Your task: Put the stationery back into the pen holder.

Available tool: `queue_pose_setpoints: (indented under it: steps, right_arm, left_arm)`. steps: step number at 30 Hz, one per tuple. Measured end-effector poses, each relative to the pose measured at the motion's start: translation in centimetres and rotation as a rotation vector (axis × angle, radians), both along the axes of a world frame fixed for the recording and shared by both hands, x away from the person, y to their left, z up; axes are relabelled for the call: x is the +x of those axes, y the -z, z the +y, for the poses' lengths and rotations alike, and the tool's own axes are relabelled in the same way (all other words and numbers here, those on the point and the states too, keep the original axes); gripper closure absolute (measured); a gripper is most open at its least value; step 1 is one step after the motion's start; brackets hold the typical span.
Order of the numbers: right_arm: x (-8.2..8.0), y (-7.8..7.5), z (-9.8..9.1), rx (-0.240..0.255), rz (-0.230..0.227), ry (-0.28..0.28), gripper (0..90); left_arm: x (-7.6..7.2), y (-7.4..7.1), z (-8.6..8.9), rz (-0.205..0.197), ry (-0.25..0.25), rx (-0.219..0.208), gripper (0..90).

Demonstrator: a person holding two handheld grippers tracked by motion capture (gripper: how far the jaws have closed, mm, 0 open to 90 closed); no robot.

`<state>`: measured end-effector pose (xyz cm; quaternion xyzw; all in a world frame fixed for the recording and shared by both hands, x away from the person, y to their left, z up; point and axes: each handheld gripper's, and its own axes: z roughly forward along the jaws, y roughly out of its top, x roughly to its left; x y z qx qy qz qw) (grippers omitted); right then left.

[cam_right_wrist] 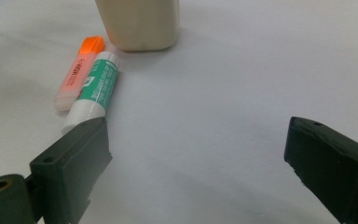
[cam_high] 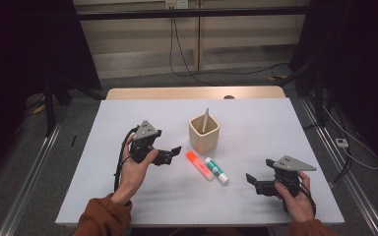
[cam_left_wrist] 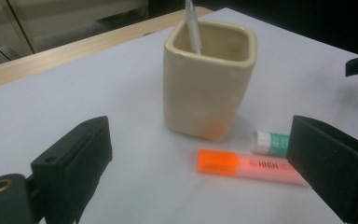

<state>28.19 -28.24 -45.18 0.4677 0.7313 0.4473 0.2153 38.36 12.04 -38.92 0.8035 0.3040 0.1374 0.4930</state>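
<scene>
High view shows a white table [cam_high: 128, 196] with a cream square cup [cam_high: 204, 133] standing upright near its middle, a slim grey pen [cam_high: 205, 119] leaning inside it. Just in front of the cup lie an orange highlighter [cam_high: 199, 165] and a green-and-white glue stick [cam_high: 217, 170], side by side and close enough that they seem to touch (both flat on the table, slanting toward the person's right). The left gripper [cam_high: 170, 154] is held in the person's left hand [cam_high: 135, 169] to the left of the highlighter, near it but not touching, its jaws pointing toward the markers. The right gripper [cam_high: 252, 182] sits in the right hand [cam_high: 295, 196] near the table's front right, apart from the glue stick. Left gripper view looks between two widely parted jaws that hold nothing, with the cup [cam_left_wrist: 207, 77], the pen [cam_left_wrist: 193, 28], the highlighter [cam_left_wrist: 247, 167] and one end of the glue stick [cam_left_wrist: 270, 142] ahead. Right gripper view likewise has its jaws spread wide and empty; the glue stick [cam_right_wrist: 95, 88] lies just beyond the jaw at the left of that view, the highlighter [cam_right_wrist: 79, 70] beside it and the cup's base [cam_right_wrist: 137, 23] behind.
</scene>
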Motion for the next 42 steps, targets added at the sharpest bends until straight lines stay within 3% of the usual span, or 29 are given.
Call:
queue_pose_setpoints:
  steps: [7, 13, 18, 23, 27, 31, 38, 42]
  right_arm:
    - [-0.2, -0.3, 0.5, -0.002, -0.003, 0.003, 5.8]
    - [-0.5, -0.7, 0.9, 0.009, 0.01, 0.013, 5.8]
    - [-0.9, -1.1, 1.7, 0.015, 0.03, 0.012, 6.0]
    - [-1.2, -1.3, 2.5, -0.001, 0.038, 0.009, 6.4]
    - [-1.1, -1.4, 3.0, -0.015, 0.048, 0.006, 7.2]
    - [-0.9, -1.4, 3.8, -0.017, 0.049, -0.02, 8.4]
    - [0.0, -1.9, 4.8, -0.012, 0.103, -0.056, 9.5]
    - [0.7, -2.3, 5.5, -0.044, 0.131, -0.065, 10.8]
  left_arm:
    - [-2.7, 0.6, 2.1, -0.019, -0.019, -0.004, 6.7]
    - [-4.4, 2.1, 4.3, 0.003, -0.052, 0.008, 6.8]
    - [-6.5, 3.0, 6.0, 0.011, -0.089, -0.012, 6.9]
    - [-8.5, 3.6, 6.7, 0.006, -0.069, 0.0, 6.8]
    - [-8.7, 4.1, 6.9, -0.007, -0.067, 0.001, 6.8]
    - [-8.1, 4.3, 7.0, 0.005, -0.08, -0.013, 6.8]
    - [-7.8, 4.5, 6.6, 0.023, -0.072, -0.013, 6.8]
    - [-7.7, 4.5, 6.5, 0.024, -0.066, -0.01, 6.8]
